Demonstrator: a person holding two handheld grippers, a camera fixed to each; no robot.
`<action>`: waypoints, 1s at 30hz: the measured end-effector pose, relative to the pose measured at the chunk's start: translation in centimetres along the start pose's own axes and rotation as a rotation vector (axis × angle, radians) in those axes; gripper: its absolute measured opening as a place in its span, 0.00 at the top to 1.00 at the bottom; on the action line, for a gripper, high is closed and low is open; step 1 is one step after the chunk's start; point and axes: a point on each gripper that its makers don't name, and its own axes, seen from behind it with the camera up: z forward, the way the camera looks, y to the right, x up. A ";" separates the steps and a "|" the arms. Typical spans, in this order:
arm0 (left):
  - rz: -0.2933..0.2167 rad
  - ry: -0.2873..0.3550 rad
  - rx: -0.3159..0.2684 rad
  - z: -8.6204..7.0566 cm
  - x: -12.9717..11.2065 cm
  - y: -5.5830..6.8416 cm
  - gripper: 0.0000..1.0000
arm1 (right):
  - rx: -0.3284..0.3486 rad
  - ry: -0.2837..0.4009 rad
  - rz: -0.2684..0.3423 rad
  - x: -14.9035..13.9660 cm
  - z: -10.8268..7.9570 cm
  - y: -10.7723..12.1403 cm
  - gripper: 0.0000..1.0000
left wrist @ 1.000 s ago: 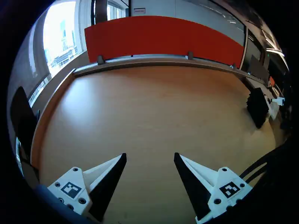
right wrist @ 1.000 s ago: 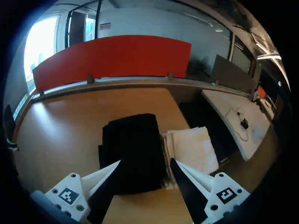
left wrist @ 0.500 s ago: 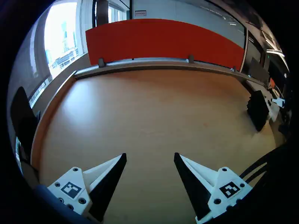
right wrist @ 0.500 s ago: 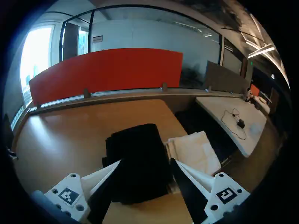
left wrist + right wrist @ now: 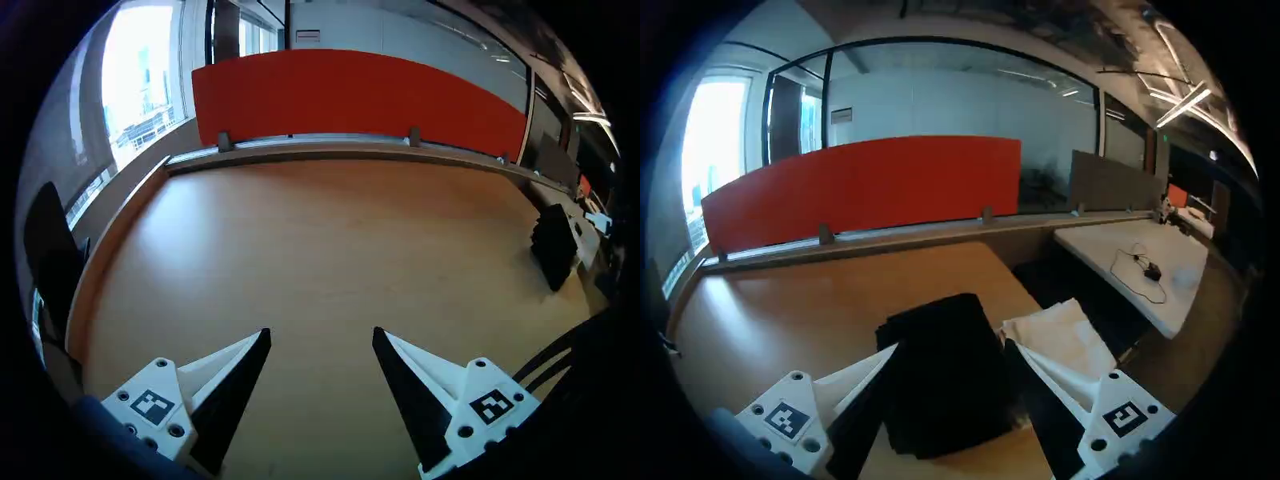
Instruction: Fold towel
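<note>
Tongs on the left, the left tongs [image 5: 320,336], stand wide apart over bare wood of the table [image 5: 320,232], holding nothing and touching nothing. They seem to wait above the open stretch where a towel could be spread, with the red divider [image 5: 360,88] along the far edge. A dark pile, the black towels [image 5: 554,244], sits well off at the table's right end. In the right gripper view, the right tongs [image 5: 952,348] are also spread wide, with the folded black towels [image 5: 948,376] between and just past the fingers. A stack of white towels [image 5: 1060,340] lies just beside them near the table [image 5: 800,312] edge. Nothing is clamped, and I cannot tell whether a finger brushes the cloth. This looks like the reach for a towel, with folding not yet begun.
</note>
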 end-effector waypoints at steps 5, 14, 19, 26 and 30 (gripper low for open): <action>-0.009 0.032 0.009 -0.1 0.8 -0.3 0.06 | 0.001 0.068 -0.011 1.2 -0.4 -0.8 0.08; -0.021 0.109 0.030 -0.5 2.9 -1.0 0.06 | 0.036 0.116 -0.020 2.3 -1.0 -2.7 0.08; -0.023 0.178 0.058 -1.0 4.7 -2.0 0.06 | 0.061 0.136 -0.021 3.0 -1.5 -4.1 0.08; -0.046 0.259 0.084 -1.7 6.8 -3.1 0.06 | 0.090 0.170 -0.041 4.2 -2.3 -6.5 0.08; -0.076 0.293 0.084 -2.0 7.6 -3.4 0.06 | 0.114 0.199 -0.074 4.7 -2.9 -8.5 0.08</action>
